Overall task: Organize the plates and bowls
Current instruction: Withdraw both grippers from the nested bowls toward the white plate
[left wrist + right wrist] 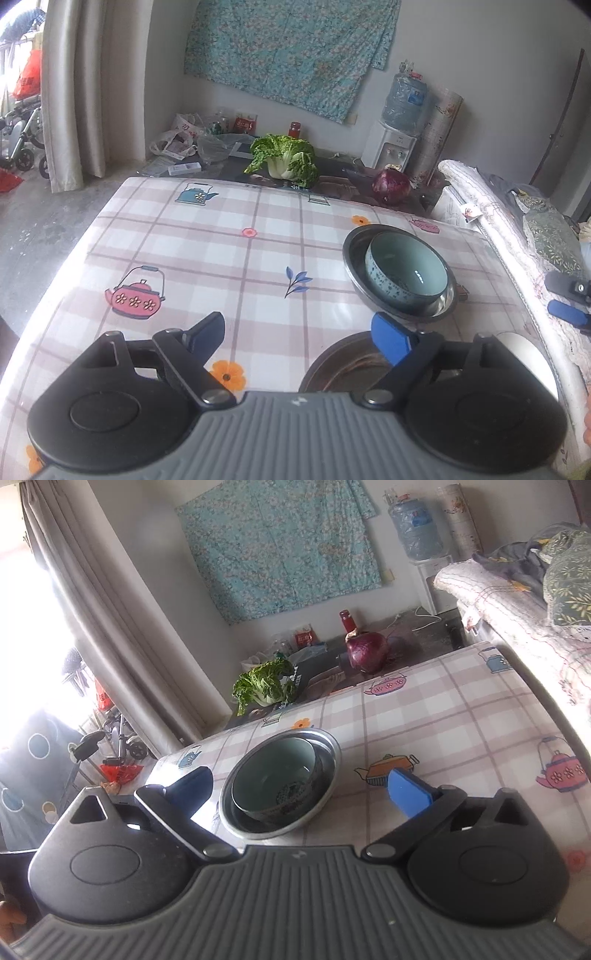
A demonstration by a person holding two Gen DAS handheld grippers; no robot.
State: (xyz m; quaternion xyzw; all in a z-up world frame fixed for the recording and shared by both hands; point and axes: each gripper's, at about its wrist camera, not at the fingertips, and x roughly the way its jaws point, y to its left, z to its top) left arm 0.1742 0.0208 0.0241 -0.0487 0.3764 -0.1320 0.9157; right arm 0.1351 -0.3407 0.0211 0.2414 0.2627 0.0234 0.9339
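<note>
Both tongs, left (298, 334) and right (300, 791), wide open, empty; no legible writing on ceramic bowl (275, 779).

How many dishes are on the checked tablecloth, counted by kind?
Metal dishes: 2, one holding the bowl, one empty near the left claw
Ceramic bowls: 1
Total: 3

Each camera rides behind its tool, looking forward and down across the tabletop (229, 258). Both views share the nested bowl (404, 271) (275, 775), nearer the right tool.
</note>
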